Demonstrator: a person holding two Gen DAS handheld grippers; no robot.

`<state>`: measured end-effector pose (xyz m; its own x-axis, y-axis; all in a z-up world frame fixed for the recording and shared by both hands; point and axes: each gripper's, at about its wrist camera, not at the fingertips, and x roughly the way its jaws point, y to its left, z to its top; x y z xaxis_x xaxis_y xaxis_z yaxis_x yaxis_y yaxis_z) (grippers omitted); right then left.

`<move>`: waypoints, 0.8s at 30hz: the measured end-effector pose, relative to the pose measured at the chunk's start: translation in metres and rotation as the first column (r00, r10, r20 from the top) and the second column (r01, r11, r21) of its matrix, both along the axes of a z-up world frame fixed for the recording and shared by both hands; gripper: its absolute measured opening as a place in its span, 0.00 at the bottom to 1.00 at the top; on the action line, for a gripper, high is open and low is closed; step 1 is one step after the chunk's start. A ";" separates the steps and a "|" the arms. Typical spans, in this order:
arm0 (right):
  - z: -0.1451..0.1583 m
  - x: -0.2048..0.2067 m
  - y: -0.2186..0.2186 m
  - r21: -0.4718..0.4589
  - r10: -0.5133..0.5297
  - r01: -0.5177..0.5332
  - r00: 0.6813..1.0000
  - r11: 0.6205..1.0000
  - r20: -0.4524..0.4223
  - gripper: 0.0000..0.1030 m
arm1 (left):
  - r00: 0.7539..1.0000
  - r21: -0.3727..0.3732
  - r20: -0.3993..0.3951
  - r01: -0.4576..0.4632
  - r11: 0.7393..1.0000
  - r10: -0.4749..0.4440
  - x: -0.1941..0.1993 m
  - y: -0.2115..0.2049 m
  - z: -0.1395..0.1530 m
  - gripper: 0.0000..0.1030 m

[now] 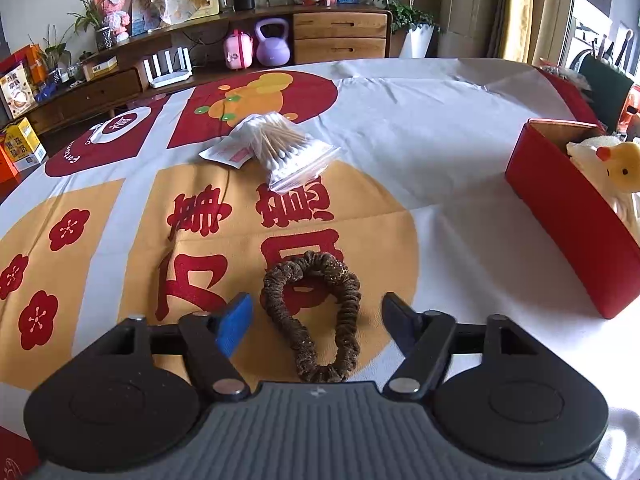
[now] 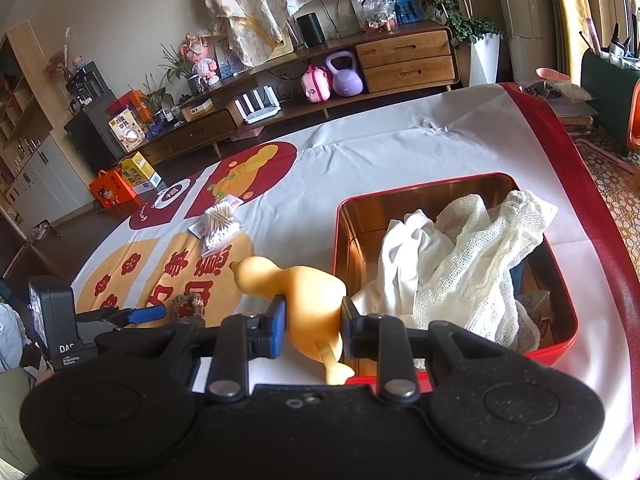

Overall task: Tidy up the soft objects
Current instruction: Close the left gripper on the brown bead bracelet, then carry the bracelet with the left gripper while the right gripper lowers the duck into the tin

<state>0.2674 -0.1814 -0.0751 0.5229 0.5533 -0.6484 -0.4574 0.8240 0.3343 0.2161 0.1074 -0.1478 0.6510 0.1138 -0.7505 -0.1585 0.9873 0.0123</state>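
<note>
Left gripper (image 1: pixel 316 312), lower centre of the left wrist view: jaws spread wide, flanking a brown scrunchie (image 1: pixel 314 316) that lies flat on the printed tablecloth (image 1: pixel 420 128). Right gripper (image 2: pixel 313 316), lower centre of the right wrist view: jaws clamped on a yellow rubber duck (image 2: pixel 304 292), just left of the red tin (image 2: pixel 560 344) holding white cloths (image 2: pixel 452 256). Bag of cotton swabs (image 1: pixel 286 152), upper centre of the left view, well apart from the scrunchie.

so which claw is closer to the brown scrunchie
Left. The left claw sits open around the brown scrunchie; the right claw is off by the red tin, shut on the yellow duck.
</note>
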 end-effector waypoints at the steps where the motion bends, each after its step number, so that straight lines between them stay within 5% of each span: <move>1: -0.001 0.000 0.000 0.000 0.000 0.000 1.000 1.000 0.000 0.25 | 1.000 0.003 -0.001 0.000 1.000 0.000 0.001 0.000 -0.001 0.54; 9: -0.001 0.000 0.003 -0.005 0.004 -0.004 1.000 1.000 -0.002 0.25 | 1.000 -0.011 0.014 0.020 1.000 -0.020 0.002 -0.004 -0.004 0.18; 24: 0.008 -0.014 -0.010 0.015 -0.003 0.002 0.999 1.000 0.033 0.25 | 0.998 -0.065 0.061 0.037 0.997 -0.033 -0.018 -0.017 0.020 0.14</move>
<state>0.2538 -0.1911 -0.0673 0.5451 0.5617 -0.6224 -0.4661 0.8201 0.3319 0.1976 0.0908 -0.1281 0.6975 0.0415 -0.7154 -0.1224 0.9906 -0.0618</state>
